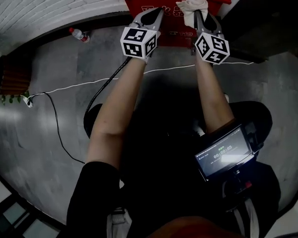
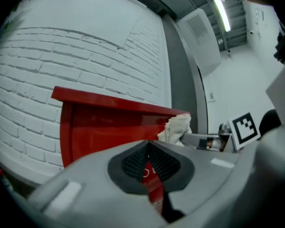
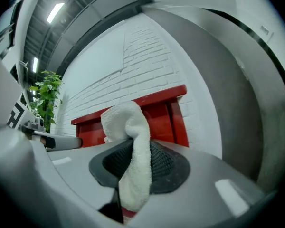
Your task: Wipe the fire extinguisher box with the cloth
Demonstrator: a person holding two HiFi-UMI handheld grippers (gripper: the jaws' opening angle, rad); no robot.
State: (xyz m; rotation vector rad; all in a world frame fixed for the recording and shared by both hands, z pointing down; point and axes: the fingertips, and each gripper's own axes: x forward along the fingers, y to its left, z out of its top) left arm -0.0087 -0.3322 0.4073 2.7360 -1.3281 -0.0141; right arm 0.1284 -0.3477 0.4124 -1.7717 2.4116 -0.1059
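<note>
one red fire extinguisher box (image 1: 132, 5) against white brick wall (image 1: 49, 4), grey floor (image 1: 59, 63)

Grey left gripper (image 1: 156, 13), grey right gripper (image 1: 201, 15), black short sleeve (image 1: 92, 192)

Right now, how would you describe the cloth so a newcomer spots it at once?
Against the white brick wall stands a red fire extinguisher box. By its top edge, the right hand-held gripper pinches the cloth: the only white, crumpled, soft thing against the red.
</note>
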